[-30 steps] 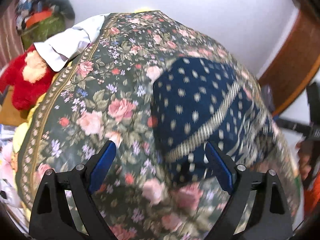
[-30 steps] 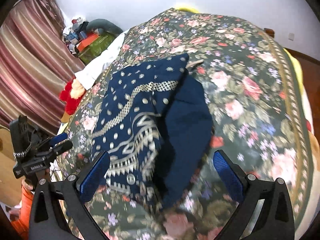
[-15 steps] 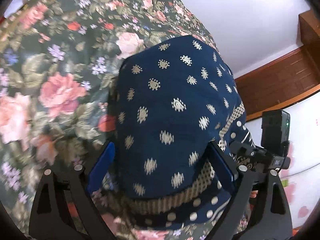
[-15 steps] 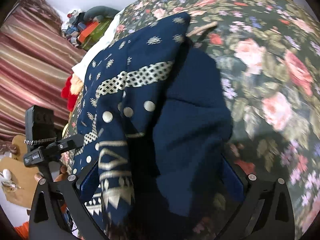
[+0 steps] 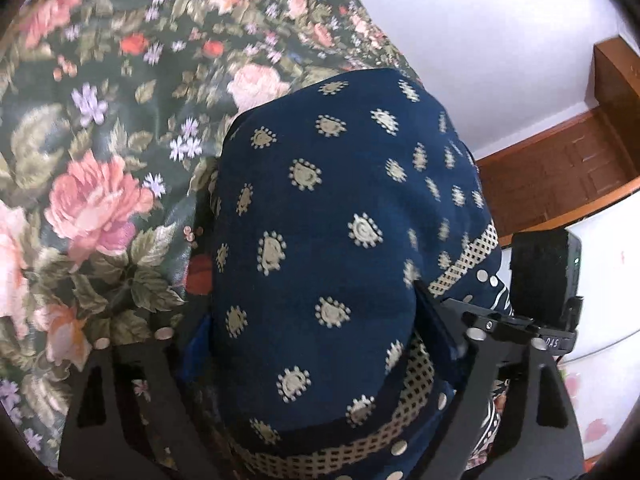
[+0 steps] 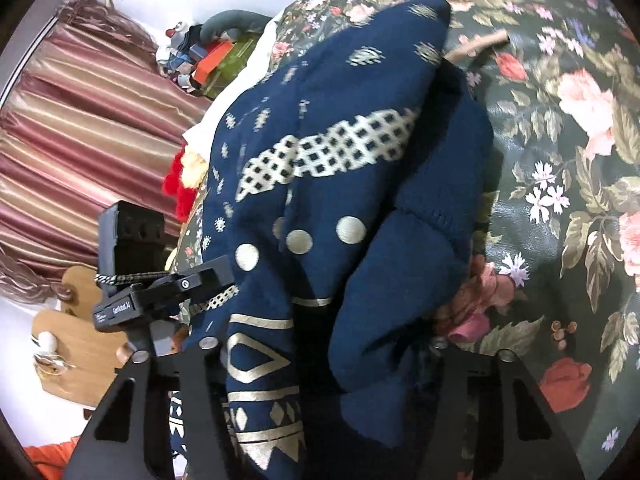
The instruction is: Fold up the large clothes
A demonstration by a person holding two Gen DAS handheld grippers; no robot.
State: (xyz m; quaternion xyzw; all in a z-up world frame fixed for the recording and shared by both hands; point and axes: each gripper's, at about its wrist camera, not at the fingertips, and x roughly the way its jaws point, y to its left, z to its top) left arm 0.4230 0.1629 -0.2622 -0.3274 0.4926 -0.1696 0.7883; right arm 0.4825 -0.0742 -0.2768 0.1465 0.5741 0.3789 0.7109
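- A bed covered with a dark green floral bedspread [image 5: 100,200] fills most of both views, its pink roses and small white flowers running under everything else.
- Behind the bed in the left wrist view stand a white wall [image 5: 480,32] and brown wooden panelling [image 5: 560,176].
- In the right wrist view a striped pink and gold curtain [image 6: 80,128] hangs at the left, with a heap of clutter [image 6: 208,56] above it and a red plush toy [image 6: 180,188] at the edge of the bed.
- The navy patterned garment [image 5: 320,240] lies bunched on the bedspread near the bed's near edge, printed with cream sun-like motifs, a checked band, dots and diamond borders; a plain navy fold of it lies alongside on the right in the right wrist view.
- The left gripper [image 5: 312,344] straddles the garment, cloth bulging up between its blue-padded fingers; its jaws have just been closing, and whether the pads already press the cloth cannot be told, as fabric hides them.
- The right gripper [image 6: 320,360] has the garment bunched between its fingers too; its jaws have just been closing markedly, and they appear to pinch the folds, though the pads are buried in cloth.
- Each view catches the other gripper's black body just beside the garment.
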